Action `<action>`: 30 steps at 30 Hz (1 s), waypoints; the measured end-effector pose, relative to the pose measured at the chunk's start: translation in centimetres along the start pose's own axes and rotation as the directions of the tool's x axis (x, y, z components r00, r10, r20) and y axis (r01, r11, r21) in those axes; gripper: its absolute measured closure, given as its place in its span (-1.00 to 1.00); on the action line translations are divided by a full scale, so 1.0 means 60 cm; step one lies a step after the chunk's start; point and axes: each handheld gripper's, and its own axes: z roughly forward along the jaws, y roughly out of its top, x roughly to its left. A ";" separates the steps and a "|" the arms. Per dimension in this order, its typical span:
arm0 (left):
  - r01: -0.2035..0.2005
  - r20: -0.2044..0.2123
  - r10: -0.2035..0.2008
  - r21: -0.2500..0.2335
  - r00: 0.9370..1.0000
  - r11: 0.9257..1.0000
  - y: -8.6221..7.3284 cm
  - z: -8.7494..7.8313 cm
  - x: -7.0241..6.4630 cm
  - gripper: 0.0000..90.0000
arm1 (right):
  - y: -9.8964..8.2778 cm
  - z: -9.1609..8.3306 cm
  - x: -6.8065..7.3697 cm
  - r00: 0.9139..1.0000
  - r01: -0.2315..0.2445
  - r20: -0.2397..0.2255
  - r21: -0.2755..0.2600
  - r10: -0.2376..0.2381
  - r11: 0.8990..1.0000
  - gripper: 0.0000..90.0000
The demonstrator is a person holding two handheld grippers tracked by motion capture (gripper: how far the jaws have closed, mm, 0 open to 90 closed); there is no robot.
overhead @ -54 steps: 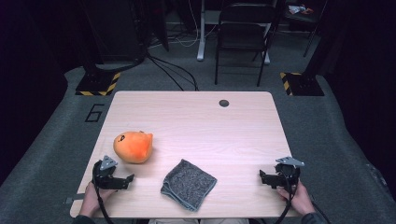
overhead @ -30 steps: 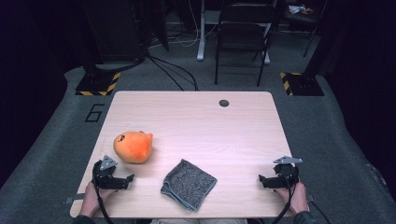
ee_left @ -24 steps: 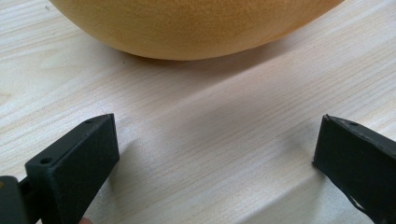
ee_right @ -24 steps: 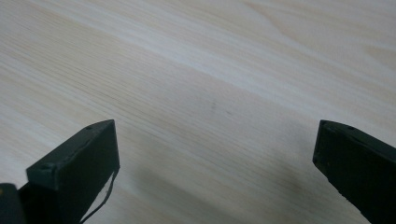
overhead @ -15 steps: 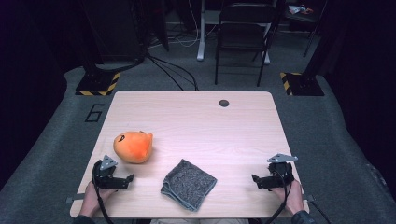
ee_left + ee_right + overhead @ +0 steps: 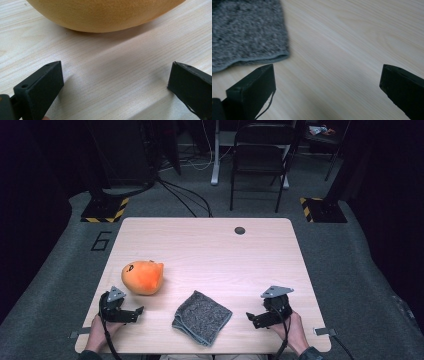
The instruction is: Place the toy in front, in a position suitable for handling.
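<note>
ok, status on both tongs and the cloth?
Left tongs open, near orange plush toy. Right tongs open, facing grey cloth. Nothing between.

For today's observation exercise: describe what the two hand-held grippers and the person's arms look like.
Both the left gripper and the right gripper are black, each topped with a grey three-cornered plate and trailing a black cable. Their jaws are flat, blocky black pads. A dark sleeve cuff shows at the right wrist.
</note>
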 end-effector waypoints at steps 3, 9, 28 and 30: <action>-0.002 0.001 0.002 0.001 1.000 1.000 0.000 0.000 0.000 -1.00 | 0.016 0.010 0.025 0.999 0.041 -0.031 0.003 -0.041 0.999 -1.00; -0.002 0.001 0.002 0.001 1.000 1.000 0.000 0.000 0.000 -1.00 | 0.038 0.030 0.053 0.995 0.078 -0.058 0.006 -0.078 0.997 -1.00; -0.001 0.001 0.001 0.001 1.000 1.000 0.000 0.000 0.000 -1.00 | 0.088 0.115 0.133 0.971 0.184 -0.163 0.048 -0.174 0.982 -0.98; 0.001 0.002 -0.001 0.000 1.000 1.000 0.000 0.000 0.000 -1.00 | 0.092 0.124 0.141 0.968 0.198 -0.165 0.041 -0.189 0.979 -0.96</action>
